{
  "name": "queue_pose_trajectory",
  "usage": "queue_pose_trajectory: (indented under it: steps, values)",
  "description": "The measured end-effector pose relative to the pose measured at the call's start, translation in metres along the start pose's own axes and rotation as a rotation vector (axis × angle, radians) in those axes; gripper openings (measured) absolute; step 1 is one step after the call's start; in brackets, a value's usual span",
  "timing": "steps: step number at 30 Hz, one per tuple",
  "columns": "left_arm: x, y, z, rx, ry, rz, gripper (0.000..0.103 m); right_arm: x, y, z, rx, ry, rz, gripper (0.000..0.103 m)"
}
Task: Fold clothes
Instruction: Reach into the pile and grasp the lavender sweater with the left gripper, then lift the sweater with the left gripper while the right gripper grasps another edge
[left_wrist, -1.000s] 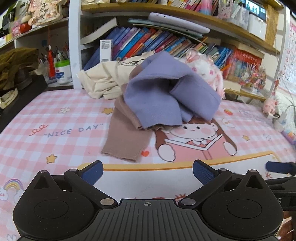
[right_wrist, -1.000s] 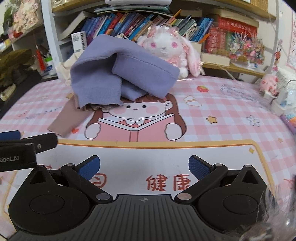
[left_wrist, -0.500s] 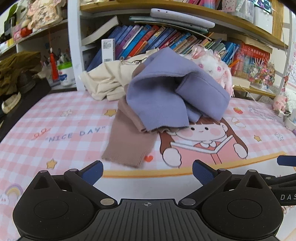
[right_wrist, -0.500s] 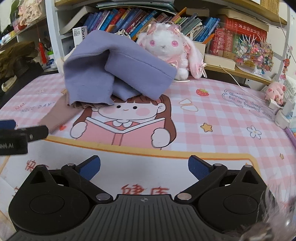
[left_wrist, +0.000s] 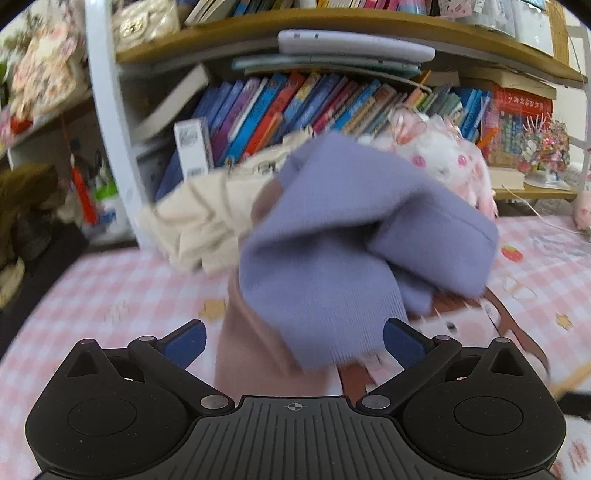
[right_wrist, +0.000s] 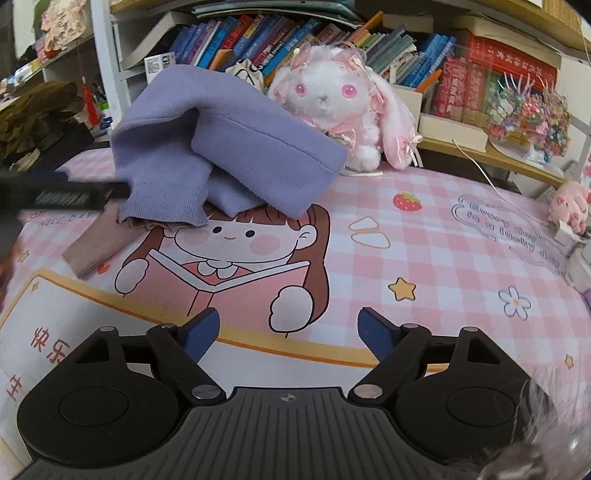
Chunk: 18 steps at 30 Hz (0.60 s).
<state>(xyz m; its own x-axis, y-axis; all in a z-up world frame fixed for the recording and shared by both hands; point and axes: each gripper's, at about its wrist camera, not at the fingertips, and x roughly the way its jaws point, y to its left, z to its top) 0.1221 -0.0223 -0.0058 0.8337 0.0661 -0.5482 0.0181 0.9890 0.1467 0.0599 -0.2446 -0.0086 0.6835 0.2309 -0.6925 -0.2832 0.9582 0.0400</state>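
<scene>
- The left gripper has its jaws spread wide and holds nothing; the ribbed cuff of the purple sweater hangs right between its blue pads, apparently not yet touched.
- Just under that cuff, and a little to the left of the claw's centre line, lies the brown garment, flat on the pink checked mat, its end reaching nearly to the claw's body.
- Beyond the purple heap, up and to the left, a cream garment is bunched against the bookshelf.
- The right gripper is likewise open, jaws somewhat less spread, nothing in them; it hovers over the mat's cartoon girl, with the sweater well ahead and to its left and a plush rabbit behind that.
- Handling, as I judge it: the sweater is soft, thick knit, light and limp, so it will sag and drag whatever lies under it. It is not slippery or fragile.
- Best hold looks to be the ribbed cuff or the stitched hem edge, where the cloth is doubled and firm; pinching the middle would gather several layers at once.
</scene>
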Motion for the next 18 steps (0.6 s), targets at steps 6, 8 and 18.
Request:
queue_pose_trajectory:
  steps: [6,8,18]
  values:
    - [0.041,-0.002,0.034,0.066,0.014,0.018,0.09,-0.003,0.001,0.002,-0.062,-0.015,-0.009,0.088]
    - [0.049,-0.002,0.039,0.062,0.025,0.043,0.043,-0.003,0.004,0.005,-0.097,-0.021,-0.024,0.094]
    - [-0.054,0.053,0.016,-0.075,-0.096,0.014,0.005,0.0,0.027,0.013,-0.198,-0.058,-0.018,0.101]
